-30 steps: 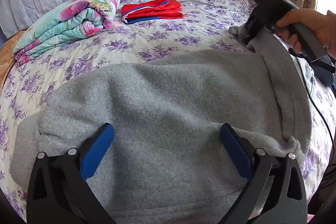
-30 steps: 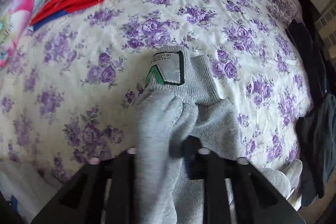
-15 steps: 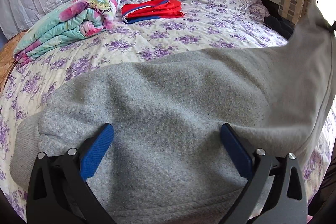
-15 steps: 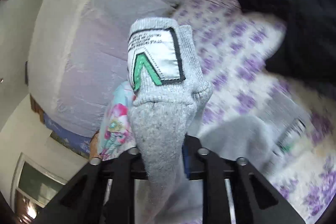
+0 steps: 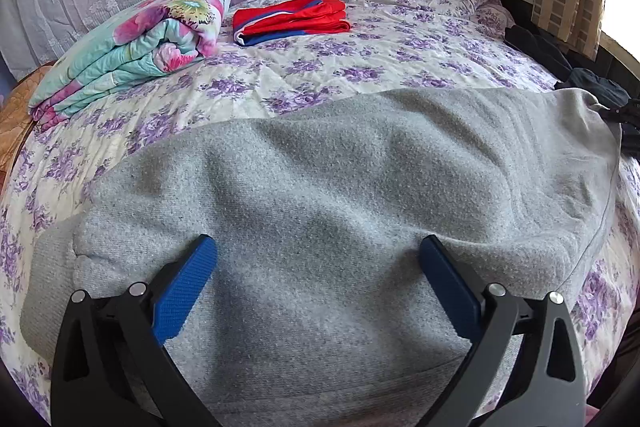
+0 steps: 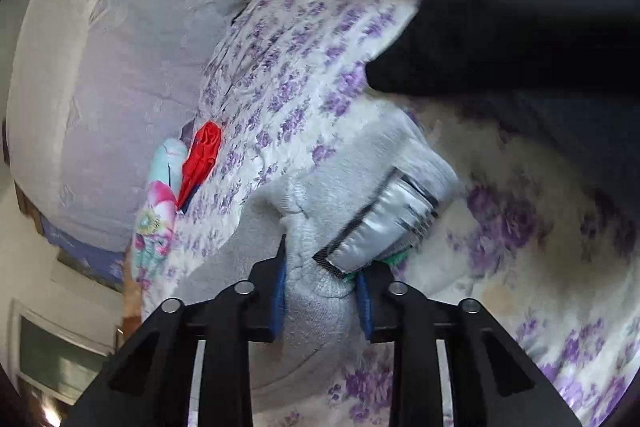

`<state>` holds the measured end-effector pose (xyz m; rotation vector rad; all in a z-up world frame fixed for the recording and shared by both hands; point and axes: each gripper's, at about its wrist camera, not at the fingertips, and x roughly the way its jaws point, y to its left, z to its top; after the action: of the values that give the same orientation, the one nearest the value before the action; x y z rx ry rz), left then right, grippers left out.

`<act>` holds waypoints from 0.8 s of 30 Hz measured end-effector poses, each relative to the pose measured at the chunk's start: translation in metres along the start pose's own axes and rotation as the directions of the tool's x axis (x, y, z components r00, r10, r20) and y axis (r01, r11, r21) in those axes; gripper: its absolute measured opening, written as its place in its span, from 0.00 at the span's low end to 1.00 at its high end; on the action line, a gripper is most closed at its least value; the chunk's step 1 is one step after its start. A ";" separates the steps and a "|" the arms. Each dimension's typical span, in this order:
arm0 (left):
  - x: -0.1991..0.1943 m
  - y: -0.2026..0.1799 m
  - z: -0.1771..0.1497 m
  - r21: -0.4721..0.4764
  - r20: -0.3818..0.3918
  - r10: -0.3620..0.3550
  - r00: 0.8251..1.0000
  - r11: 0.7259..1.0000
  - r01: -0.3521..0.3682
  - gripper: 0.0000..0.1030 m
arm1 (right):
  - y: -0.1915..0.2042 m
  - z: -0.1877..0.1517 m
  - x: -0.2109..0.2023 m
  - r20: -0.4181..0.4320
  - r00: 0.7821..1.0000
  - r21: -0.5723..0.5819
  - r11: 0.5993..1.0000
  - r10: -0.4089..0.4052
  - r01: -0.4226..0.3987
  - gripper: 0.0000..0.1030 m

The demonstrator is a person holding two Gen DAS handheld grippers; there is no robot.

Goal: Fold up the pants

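Right wrist: rolled right tongs [image 6: 322, 293] closing on gray pants [image 6: 320, 303] cuff; left tongs [image 5: 318, 281] wide.

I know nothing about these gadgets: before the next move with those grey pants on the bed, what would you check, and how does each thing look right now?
1. Right gripper has the pants cuff between its pads: ok; the jaws are closing on it.
2. Left gripper open, resting on the grey pants: ok.
3. Pants lie flat and smooth: not ok; shallow ripples show, and the edge near the dark clothes is bunched.
4. Bed beyond the pants free for folding: ok.
5. Folded quilt and red garment out of the way: ok, both far back.
6. Both legs line up: cannot tell.
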<state>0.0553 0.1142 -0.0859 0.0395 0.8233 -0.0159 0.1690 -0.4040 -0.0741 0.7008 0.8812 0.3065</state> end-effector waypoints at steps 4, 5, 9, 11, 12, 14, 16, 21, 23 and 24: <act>0.001 -0.002 0.001 0.010 -0.005 0.015 1.000 1.000 -0.015 0.96 | 0.036 -0.001 -0.025 0.175 0.983 -0.256 0.967 0.051 -0.005 0.19; 0.002 -0.002 0.001 0.013 -0.007 0.021 1.000 1.000 -0.021 0.96 | 0.032 -0.003 -0.022 0.185 0.982 -0.255 0.967 0.028 0.021 0.20; 0.003 -0.007 0.000 0.035 -0.014 0.052 0.999 0.998 -0.052 0.96 | -0.024 -0.005 0.024 0.066 0.994 -0.097 0.991 -0.088 0.094 0.35; 0.004 -0.008 -0.001 0.040 -0.016 0.061 0.998 0.997 -0.060 0.96 | -0.022 -0.005 0.013 0.058 0.995 -0.093 0.992 -0.080 0.085 0.40; 0.004 -0.008 -0.001 0.041 -0.016 0.063 0.998 0.997 -0.063 0.96 | -0.018 -0.008 0.005 0.069 0.993 -0.094 0.991 -0.093 0.099 0.53; 0.004 -0.008 -0.001 0.042 -0.018 0.065 0.998 0.997 -0.064 0.96 | -0.009 -0.016 -0.015 0.118 0.983 -0.108 0.982 -0.142 0.155 0.65; 0.004 -0.009 -0.002 0.045 -0.019 0.067 0.998 0.997 -0.067 0.96 | 0.003 -0.026 -0.028 0.132 0.978 -0.151 0.972 -0.163 0.182 0.65; 0.005 -0.008 -0.001 0.044 -0.019 0.066 0.998 0.997 -0.065 0.96 | 0.054 -0.054 -0.048 0.180 0.975 -0.315 0.932 -0.129 0.181 0.65; 0.005 -0.008 -0.002 0.043 -0.019 0.065 0.998 0.997 -0.064 0.96 | 0.086 -0.065 -0.044 0.163 0.984 -0.404 0.904 -0.077 0.138 0.65; 0.005 -0.009 -0.002 0.043 -0.018 0.065 0.998 0.997 -0.064 0.96 | 0.102 -0.071 -0.040 0.147 0.988 -0.448 0.887 -0.052 0.113 0.65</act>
<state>0.0571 0.1056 -0.0906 0.1067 0.8412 0.0280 0.0916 -0.3187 -0.0130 0.2411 0.6757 0.3707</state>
